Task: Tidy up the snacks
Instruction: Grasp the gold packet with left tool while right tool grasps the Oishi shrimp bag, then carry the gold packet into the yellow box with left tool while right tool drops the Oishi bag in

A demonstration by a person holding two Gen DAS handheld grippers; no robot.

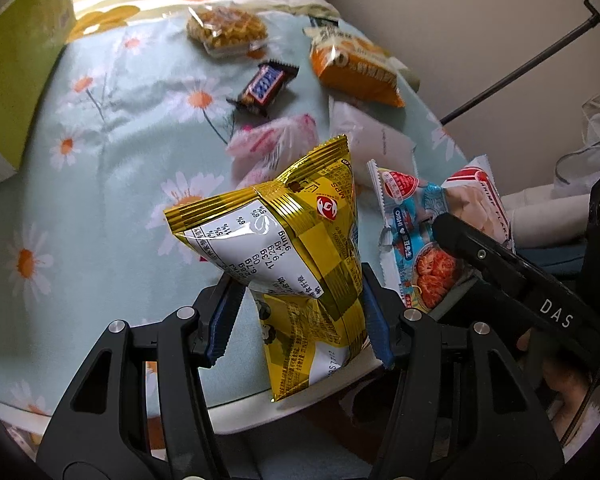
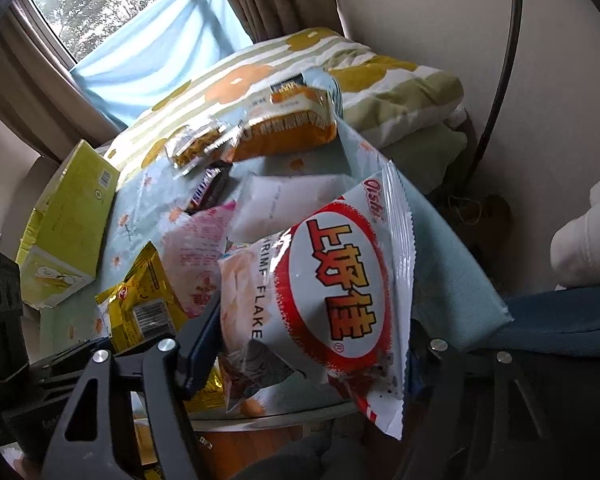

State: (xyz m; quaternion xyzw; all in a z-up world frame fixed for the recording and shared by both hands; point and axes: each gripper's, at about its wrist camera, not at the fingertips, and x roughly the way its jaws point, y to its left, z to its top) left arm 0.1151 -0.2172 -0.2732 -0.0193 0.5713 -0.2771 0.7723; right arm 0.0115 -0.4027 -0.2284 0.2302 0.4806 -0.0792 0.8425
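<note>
My left gripper (image 1: 300, 312) is shut on a gold snack bag (image 1: 284, 248) and holds it above the near table edge; the bag also shows in the right wrist view (image 2: 144, 300). My right gripper (image 2: 312, 344) is shut on a white and red Oishi shrimp flakes bag (image 2: 332, 280), lifted off the table; it shows in the left wrist view (image 1: 432, 216) too. On the daisy tablecloth (image 1: 112, 168) lie a Snickers bar (image 1: 266, 88), an orange bag (image 1: 356, 68), a clear waffle pack (image 1: 228, 30), a pink packet (image 1: 272, 148) and a white packet (image 1: 372, 140).
A yellow-green cardboard box (image 1: 16, 68) stands at the table's left, also in the right wrist view (image 2: 68, 220). A flowered pillow (image 2: 380, 76) lies beyond the table. A black stand pole (image 1: 520, 68) runs at the right near the wall.
</note>
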